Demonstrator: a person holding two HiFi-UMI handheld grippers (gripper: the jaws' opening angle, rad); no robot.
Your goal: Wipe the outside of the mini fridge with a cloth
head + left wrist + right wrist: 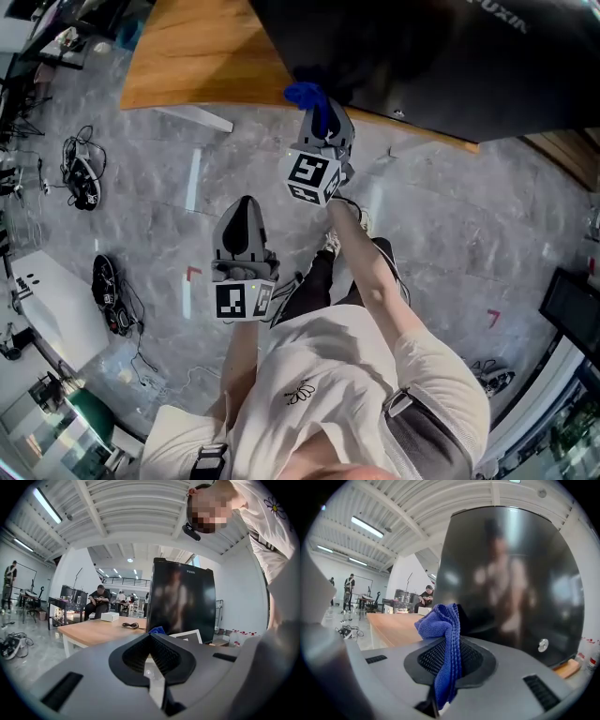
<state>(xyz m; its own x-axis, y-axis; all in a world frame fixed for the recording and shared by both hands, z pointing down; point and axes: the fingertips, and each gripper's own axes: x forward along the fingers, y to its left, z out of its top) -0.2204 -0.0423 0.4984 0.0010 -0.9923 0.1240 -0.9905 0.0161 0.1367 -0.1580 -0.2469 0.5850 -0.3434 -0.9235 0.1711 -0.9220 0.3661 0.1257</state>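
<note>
The black mini fridge (450,56) stands on a wooden table (197,56); its glossy door fills the right gripper view (511,583). My right gripper (319,117) is shut on a blue cloth (305,94), whose bunched top (443,625) sticks up between the jaws, just short of the fridge's lower front. My left gripper (244,211) hangs lower and further back over the floor, shut with nothing in it. From the left gripper view the fridge (183,597) and a bit of the cloth (157,630) show beyond the closed tips (151,637).
The table's edge (169,98) runs along the grey floor. Cables and gear (82,178) lie on the floor at left. A white box (109,616) and a cable (131,625) rest on the tabletop. Seated people and desks are far behind.
</note>
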